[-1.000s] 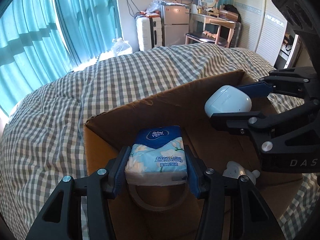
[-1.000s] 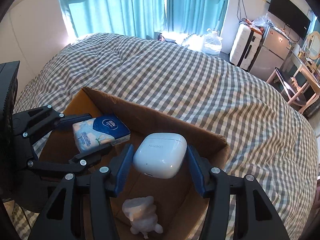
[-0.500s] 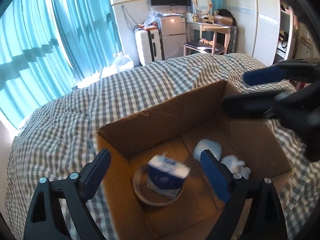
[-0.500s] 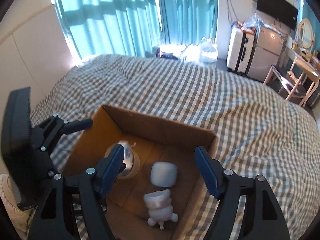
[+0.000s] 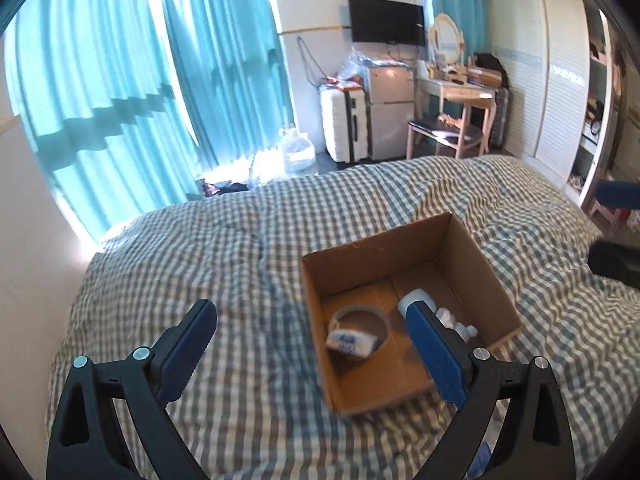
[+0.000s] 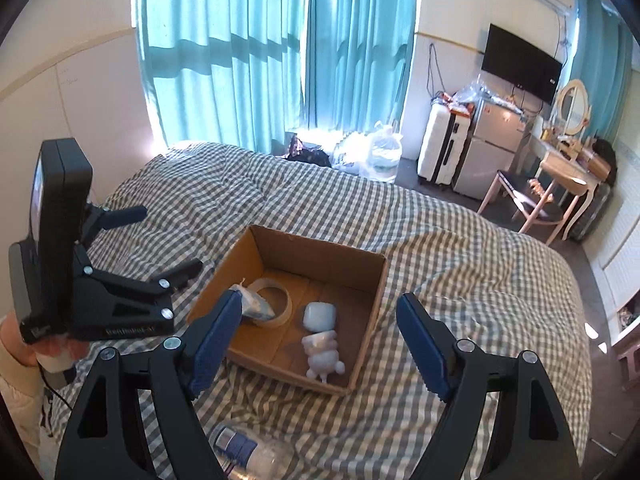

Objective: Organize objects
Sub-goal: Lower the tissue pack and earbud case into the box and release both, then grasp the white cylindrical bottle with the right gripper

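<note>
Cardboard box (image 6: 288, 308) sits open on the checked bedspread (image 6: 460, 264), low and centre in the right wrist view and right of centre in the left wrist view (image 5: 404, 312). Four things lie on its floor. A roll of tape (image 6: 276, 304) lies flat toward the box's left side, and a tissue pack (image 6: 254, 306) rests tilted across the ring, partly inside it; in the left wrist view the pack (image 5: 352, 342) leans on the ring's near edge. Just right of the tape lies a white earbud case (image 6: 319, 316), and directly below it in the frame, touching or nearly touching, a small white figurine (image 6: 323, 354) lies on its back near the box's front wall.

Both grippers are released and carry nothing. The right gripper (image 6: 320, 340) hangs above the box's near side with its blue pads spread wide on either side of the figurine. The left gripper (image 5: 312, 344) also has its fingers far apart, one pad over the bedspread at lower left of its frame, the other overlapping the box's right half. From the right wrist view the left gripper (image 6: 160, 240) appears at the left edge of the frame, beside the box, apart from it.

A plastic bottle (image 6: 248, 456) lies on the bedspread at the bottom of the right wrist view.
</note>
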